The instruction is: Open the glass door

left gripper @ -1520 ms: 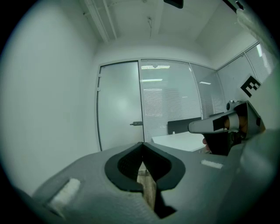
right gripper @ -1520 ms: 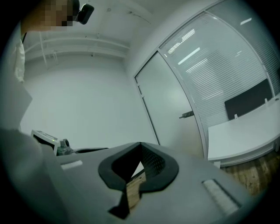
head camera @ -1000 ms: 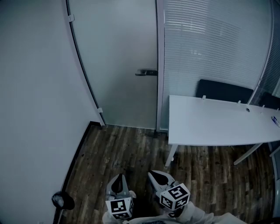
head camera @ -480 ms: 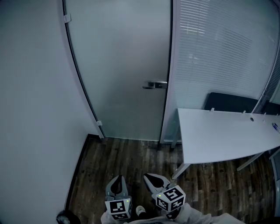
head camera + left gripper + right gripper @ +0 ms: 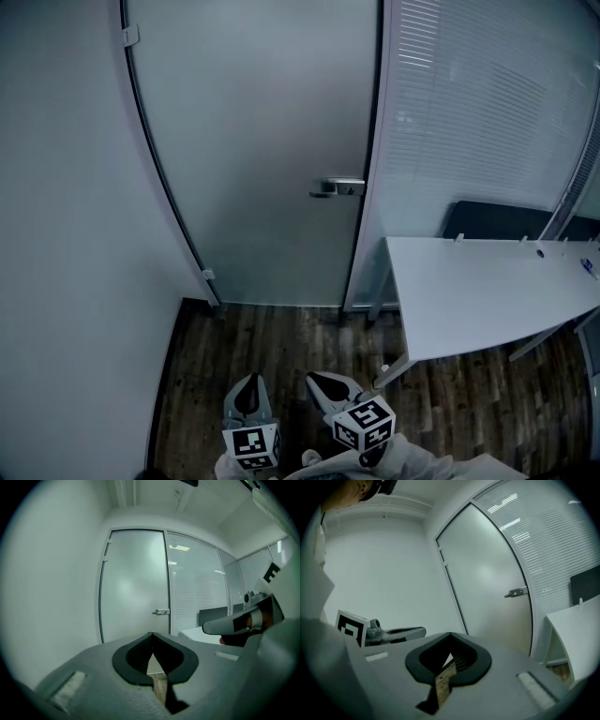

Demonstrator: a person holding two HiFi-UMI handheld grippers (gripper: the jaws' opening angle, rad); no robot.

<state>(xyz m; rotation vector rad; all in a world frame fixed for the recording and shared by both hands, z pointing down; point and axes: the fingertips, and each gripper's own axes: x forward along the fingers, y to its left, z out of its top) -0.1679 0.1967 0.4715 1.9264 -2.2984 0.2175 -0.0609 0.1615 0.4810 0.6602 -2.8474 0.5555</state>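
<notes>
The frosted glass door [image 5: 262, 159] stands closed ahead, hinged on the left, with a metal lever handle [image 5: 339, 187] at its right edge. My left gripper [image 5: 248, 382] and right gripper [image 5: 319, 380] hover side by side low over the wooden floor, well short of the door, both shut and empty. In the left gripper view the jaws of the left gripper [image 5: 151, 633] meet in front of the door [image 5: 133, 583] and handle [image 5: 161, 612]. In the right gripper view the right gripper [image 5: 450, 633] is likewise closed, with the handle [image 5: 516, 592] far off to the right.
A white table [image 5: 487, 291] juts in from the right, with dark chair backs [image 5: 497, 220] behind it. A glass wall with blinds [image 5: 487, 112] runs right of the door. A plain white wall [image 5: 75, 234] borders the left. Dark wood floor [image 5: 281, 337] lies between me and the door.
I have come closer to the door: it and its handle look larger and sit lower in the head view. A dark object on the floor at left has left the view. Both grippers stay shut.
</notes>
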